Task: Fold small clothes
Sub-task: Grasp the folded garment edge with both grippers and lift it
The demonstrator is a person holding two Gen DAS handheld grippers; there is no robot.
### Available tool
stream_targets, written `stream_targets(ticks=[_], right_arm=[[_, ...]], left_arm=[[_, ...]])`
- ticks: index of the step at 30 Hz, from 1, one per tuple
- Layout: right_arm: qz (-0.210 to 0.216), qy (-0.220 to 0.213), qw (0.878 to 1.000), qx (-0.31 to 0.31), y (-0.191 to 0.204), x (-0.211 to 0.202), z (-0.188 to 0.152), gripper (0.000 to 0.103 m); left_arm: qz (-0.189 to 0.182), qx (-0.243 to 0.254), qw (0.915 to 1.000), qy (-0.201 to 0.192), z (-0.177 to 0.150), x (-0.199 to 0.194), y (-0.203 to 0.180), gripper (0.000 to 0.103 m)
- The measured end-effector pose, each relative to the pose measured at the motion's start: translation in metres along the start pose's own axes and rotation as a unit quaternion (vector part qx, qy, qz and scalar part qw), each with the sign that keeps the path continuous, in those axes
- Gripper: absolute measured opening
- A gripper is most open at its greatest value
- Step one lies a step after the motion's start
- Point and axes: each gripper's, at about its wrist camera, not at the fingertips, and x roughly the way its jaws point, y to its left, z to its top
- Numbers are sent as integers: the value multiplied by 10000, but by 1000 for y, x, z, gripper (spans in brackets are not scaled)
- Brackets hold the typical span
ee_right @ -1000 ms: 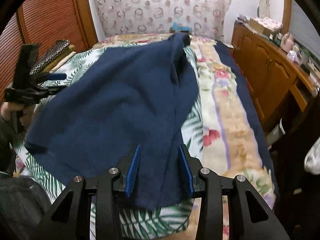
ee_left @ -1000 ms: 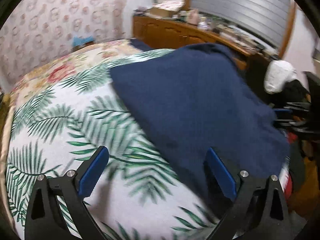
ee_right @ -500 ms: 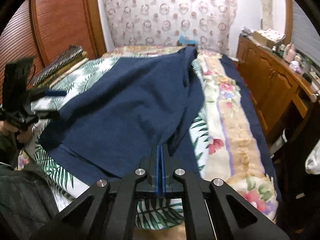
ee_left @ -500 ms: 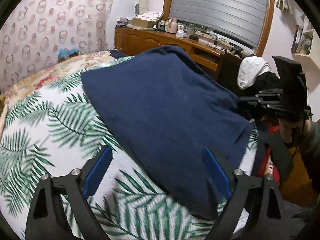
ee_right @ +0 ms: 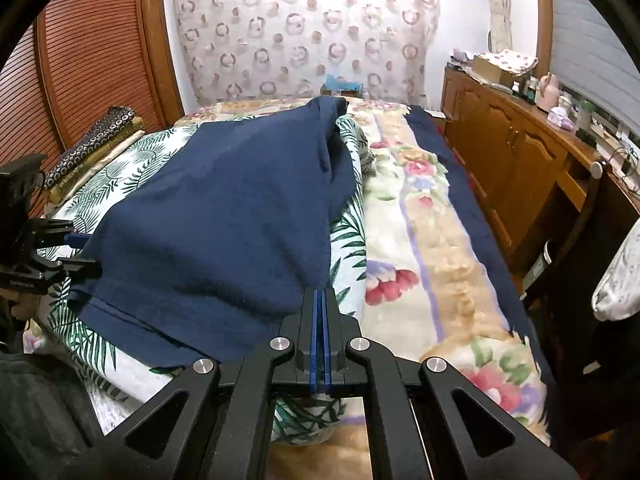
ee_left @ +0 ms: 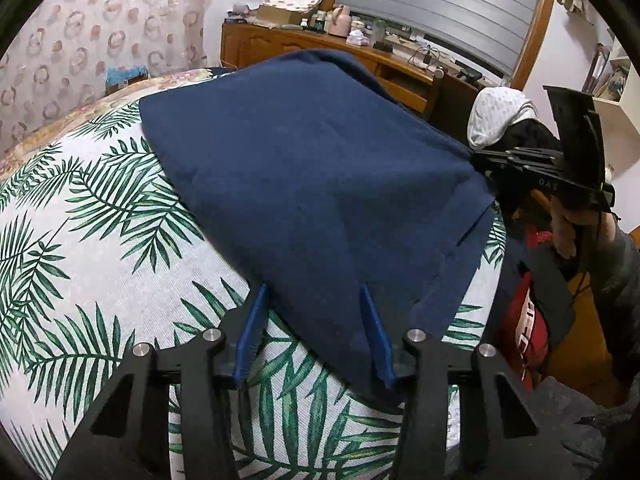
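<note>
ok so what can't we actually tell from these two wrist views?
- Right gripper grip: its fingers meet at the navy cloth edge, but the right wrist view doesn't show fabric between them; in the left wrist view its tips are too small to tell.
- Left gripper: whether the right finger touches the cloth or hovers above it.
- What garment the cloth is: folds hide its shape.
- The palm-print bedspread beneath the cloth.

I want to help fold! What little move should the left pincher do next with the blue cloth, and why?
Probably close the left gripper on the blue cloth. Its jaws stand open around the near corner, while the right gripper looks already pinched shut at the other corner. Then both can lift it.
</note>
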Motion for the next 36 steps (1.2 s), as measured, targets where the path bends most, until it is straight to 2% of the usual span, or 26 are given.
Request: stream_targets(ticks=[3,4,5,6,9,11,13,16,20,25,29,36], right_arm=[[-15,-69,10000,0,-2,-2,3,2],[-47,-110,9999,-8,-1,-3,4,2],[-65,-152,9999,-20,0,-4,3,3],[-81,-202,9998,-32,1,-7,4,6],[-57,-361,9993,-78,7,-13,3,14],[83,-466,9988,-157,16,-20,3,23],[305,-560,9976,-263,28,-26,3,42],[644,-572,9951,-486,52,-28,2,51],[934,-422,9902,-950,85,-22,-7,55],[1016,-201,9863,-1286,104,-14,-20,57],[859,-91,9857,-1450,106,-11,-26,59],[208,143,9863,-1629,102,2,-33,61]], left_arm=[[-39,-36,10000,46,1,0,-1,38],[-59,-32,10000,50,1,0,-2,30],[-87,-43,9999,36,1,-1,-2,10],[-134,-70,9999,18,2,-2,0,6],[-202,-139,9995,-190,11,-13,-1,5],[-271,-138,9989,-343,21,-22,-3,5],[-266,-82,9982,-532,34,-32,-7,5],[-265,9,9972,-702,51,-40,-12,5],[-266,43,9964,-805,68,-40,-14,5],[-276,9,9961,-833,78,-34,-11,5],[-299,-31,9959,-849,80,-32,-9,5],[-305,-89,9957,-869,82,-32,-8,5]])
